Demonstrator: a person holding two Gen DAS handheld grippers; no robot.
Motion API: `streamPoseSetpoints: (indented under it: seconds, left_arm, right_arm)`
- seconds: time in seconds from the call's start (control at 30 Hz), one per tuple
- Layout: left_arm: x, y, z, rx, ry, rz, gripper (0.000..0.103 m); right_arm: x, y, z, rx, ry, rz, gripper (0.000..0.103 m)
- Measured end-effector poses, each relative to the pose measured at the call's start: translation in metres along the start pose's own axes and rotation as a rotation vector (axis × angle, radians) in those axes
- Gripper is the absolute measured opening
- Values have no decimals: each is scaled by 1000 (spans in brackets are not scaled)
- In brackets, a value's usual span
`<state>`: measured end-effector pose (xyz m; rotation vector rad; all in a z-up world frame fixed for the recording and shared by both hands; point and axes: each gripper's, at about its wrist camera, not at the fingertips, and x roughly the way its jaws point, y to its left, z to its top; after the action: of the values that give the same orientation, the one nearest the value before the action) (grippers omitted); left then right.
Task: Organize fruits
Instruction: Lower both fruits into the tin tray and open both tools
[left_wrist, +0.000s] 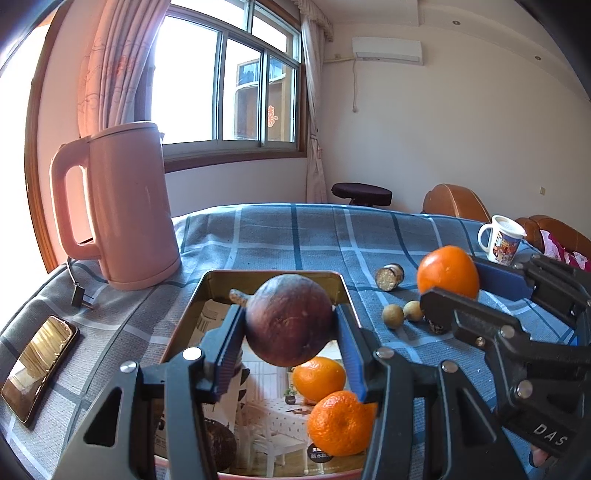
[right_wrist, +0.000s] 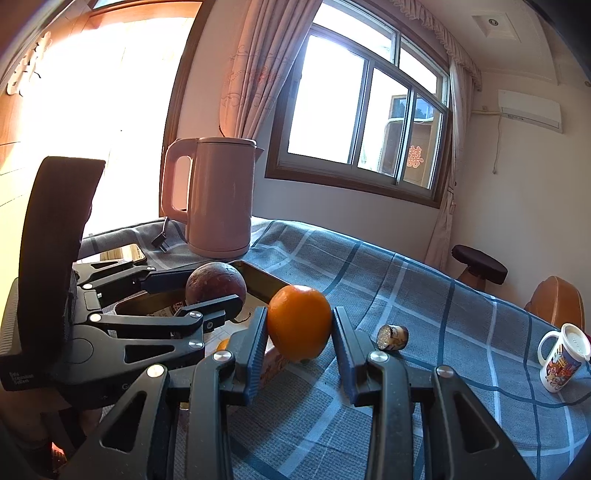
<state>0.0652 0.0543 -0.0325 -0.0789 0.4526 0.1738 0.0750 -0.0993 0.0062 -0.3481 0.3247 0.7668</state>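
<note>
1. Left gripper (left_wrist: 290, 328): jaws clamped on a dark purple fruit (left_wrist: 290, 319), held above the metal tray (left_wrist: 207, 295).
2. Right gripper (right_wrist: 300, 328): jaws clamped on an orange (right_wrist: 299, 323), held clear of the checked cloth (right_wrist: 424, 295), just beside the tray's right rim.
3. Tray: two oranges (left_wrist: 319, 378) lie in its near right part; the far half is bare.
4. Pink kettle (left_wrist: 125, 206): stands close behind the tray's left corner.

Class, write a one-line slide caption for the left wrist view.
Left hand-held gripper holds a round dark purple fruit above a rectangular metal tin containing two oranges.
</note>
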Motion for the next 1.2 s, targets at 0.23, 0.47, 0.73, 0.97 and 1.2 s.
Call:
streamPoseSetpoints:
  seconds: [0.23,0.47,0.73,0.97,1.2]
  left_arm:
    - [2,10,0,-8,19,17,51]
    - [7,23,0,-21,43,38,51]
    - [12,39,0,-37,70,61,51]
    - [16,53,-1,-53,95,69,51]
    - [21,55,-1,-45,129,64,51]
  right_arm:
    - [15,10,4,-18,22,22,37]
    - [27,18,7,-21,45,43,37]
    - [41,24,4,-12,79,71,37]
    - [52,31,2,-10,106,85,37]
    - [63,38,1,-15,132,98,37]
